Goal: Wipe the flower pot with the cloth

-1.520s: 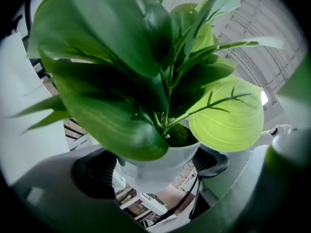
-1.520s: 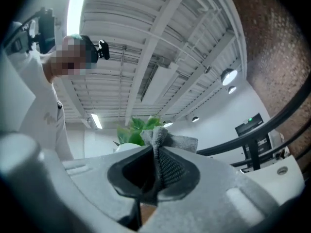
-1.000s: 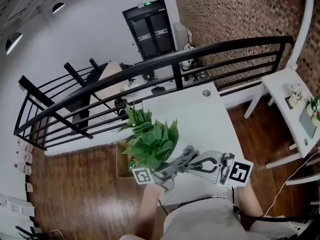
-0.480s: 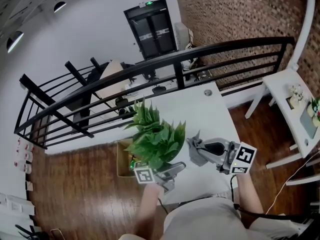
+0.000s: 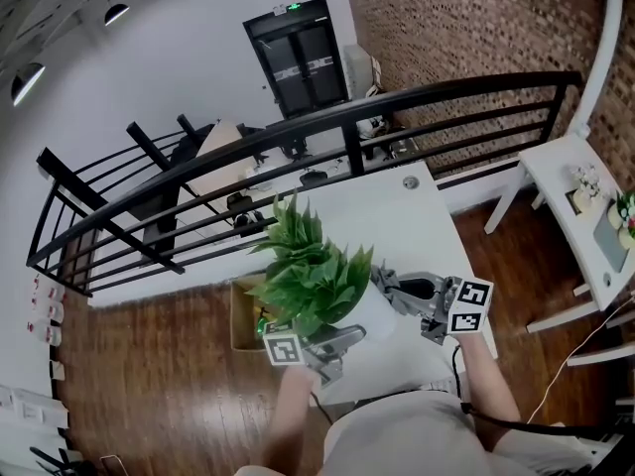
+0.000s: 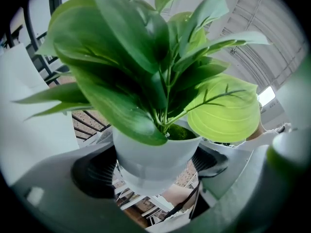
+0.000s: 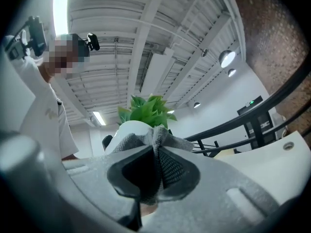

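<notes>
A white flower pot point(image 5: 369, 311) with a leafy green plant point(image 5: 313, 271) is held off the white table. My left gripper point(image 5: 342, 337) grips it from below and the left. In the left gripper view the pot point(image 6: 151, 155) sits between both dark pads point(image 6: 92, 173), clamped by my left gripper point(image 6: 153, 168), and the leaves point(image 6: 146, 67) fill the picture. My right gripper point(image 5: 389, 288) is shut on a grey cloth point(image 5: 383, 282) right at the pot's right side. In the right gripper view the bunched cloth point(image 7: 158, 154) is pinched by my right gripper point(image 7: 155, 173), with the pot point(image 7: 130, 128) just behind it.
The white table point(image 5: 397, 216) stands against a black railing point(image 5: 347, 132). A cardboard box point(image 5: 241, 317) lies on the wooden floor at its left. A white side table point(image 5: 580, 191) stands at the right. The person point(image 7: 43, 110) shows at the left of the right gripper view.
My right gripper with the cloth has swung out from beside the left gripper, rolled over, and come in against the pot's right side. The plant has shifted slightly right.
</notes>
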The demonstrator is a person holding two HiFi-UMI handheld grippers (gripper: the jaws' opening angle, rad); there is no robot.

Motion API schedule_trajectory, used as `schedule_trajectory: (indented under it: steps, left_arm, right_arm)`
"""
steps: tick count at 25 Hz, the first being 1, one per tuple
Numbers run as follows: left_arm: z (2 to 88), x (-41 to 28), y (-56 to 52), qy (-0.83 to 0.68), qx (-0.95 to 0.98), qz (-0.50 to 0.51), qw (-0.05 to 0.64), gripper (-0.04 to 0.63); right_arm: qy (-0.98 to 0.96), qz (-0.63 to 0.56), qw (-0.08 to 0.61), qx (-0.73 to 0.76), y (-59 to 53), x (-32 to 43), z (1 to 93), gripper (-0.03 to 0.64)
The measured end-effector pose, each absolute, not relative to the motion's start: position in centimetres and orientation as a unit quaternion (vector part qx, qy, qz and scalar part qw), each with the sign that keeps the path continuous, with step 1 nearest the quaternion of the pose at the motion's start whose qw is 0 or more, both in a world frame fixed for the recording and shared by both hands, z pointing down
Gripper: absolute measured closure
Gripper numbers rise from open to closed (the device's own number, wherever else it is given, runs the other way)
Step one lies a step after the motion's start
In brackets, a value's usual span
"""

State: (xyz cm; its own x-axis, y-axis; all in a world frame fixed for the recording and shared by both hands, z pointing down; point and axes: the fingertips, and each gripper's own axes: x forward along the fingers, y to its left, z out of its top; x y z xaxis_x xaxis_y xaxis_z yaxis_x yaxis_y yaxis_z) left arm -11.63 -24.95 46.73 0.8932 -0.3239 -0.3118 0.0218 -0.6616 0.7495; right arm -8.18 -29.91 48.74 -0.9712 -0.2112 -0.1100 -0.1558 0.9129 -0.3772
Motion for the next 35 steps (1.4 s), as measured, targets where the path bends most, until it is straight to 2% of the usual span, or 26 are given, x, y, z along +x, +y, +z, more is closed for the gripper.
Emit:
schedule_trajectory:
  steps: [8, 17, 23, 35]
  left_arm:
    - [46.6, -11.6, -24.5, -0.069, 0.877, -0.227, 0.419, 0.086]
    - [45.8, -11.6, -24.5, -0.057, 0.879, -0.243, 0.407, 0.086]
    - [45.9, -11.4, -24.1, -0.041, 0.862, -0.265, 0.431, 0.086]
    - [46.2, -9.9, -23.9, -0.042, 0.863, -0.269, 0.426, 0.086]
  right_arm:
    - [0.962, -0.245, 0.088, -0.081, -30.2, -9.1, 50.8, 0.605]
    - [0.945, -0.3, 0.115, -0.068, -29.9, -10.2, 52.1, 0.606]
    - [0.938, -0.319, 0.115, -0.067, -29.5, -11.2, 53.0, 0.606]
    - [0.939, -0.315, 0.107, -0.09, -29.2, -9.6, 54.5, 0.605]
